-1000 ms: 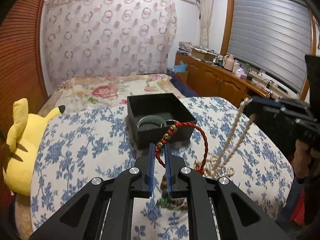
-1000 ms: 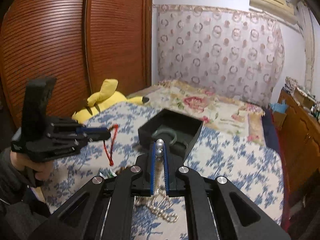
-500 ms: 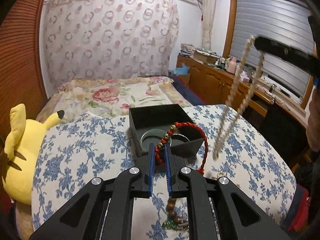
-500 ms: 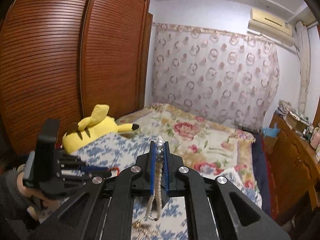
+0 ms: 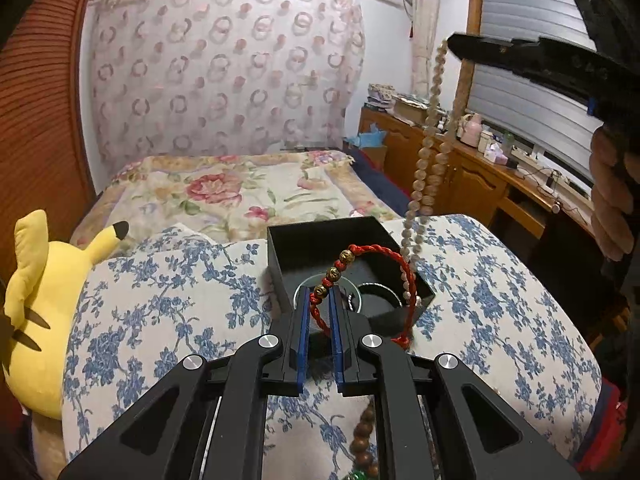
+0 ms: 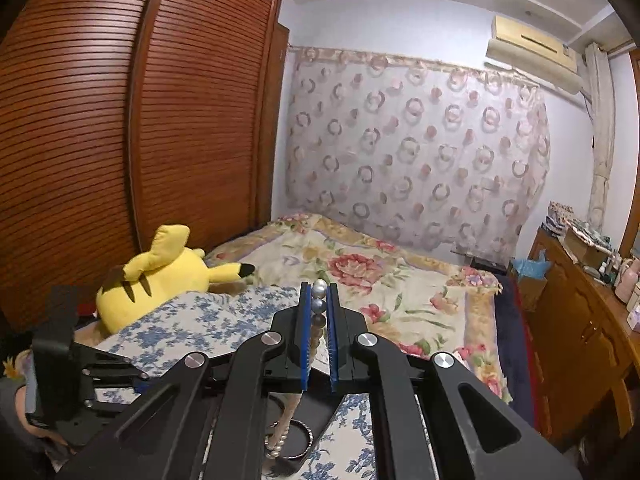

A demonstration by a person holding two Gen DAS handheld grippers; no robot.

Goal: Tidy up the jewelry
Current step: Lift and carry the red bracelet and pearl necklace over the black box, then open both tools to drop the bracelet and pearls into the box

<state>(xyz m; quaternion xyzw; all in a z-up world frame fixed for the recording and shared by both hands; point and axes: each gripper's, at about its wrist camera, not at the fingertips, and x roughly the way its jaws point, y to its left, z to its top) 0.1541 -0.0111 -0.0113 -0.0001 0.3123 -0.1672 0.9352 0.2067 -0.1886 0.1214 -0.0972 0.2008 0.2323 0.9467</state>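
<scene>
My left gripper is shut on a red cord bracelet with gold beads, which loops out over an open black box on the blue-flowered quilt. Raised at the upper right, my right gripper is shut on a long pearl necklace. The strand hangs down and its lower end reaches the box's right side. In the right wrist view the pearls sit between the right gripper's pads. The hanging strand ends over a dark ring in the box. The left gripper shows at lower left.
A yellow plush toy lies at the quilt's left edge. A brown wooden bead string rests on the quilt under my left gripper. Behind is a flowered bed; a wooden cabinet runs along the right, a slatted wardrobe on the left.
The right gripper has risen with the pearl necklace, lifting it off the quilt until it hangs over the box. The left gripper moved forward to the box with the red bracelet.
</scene>
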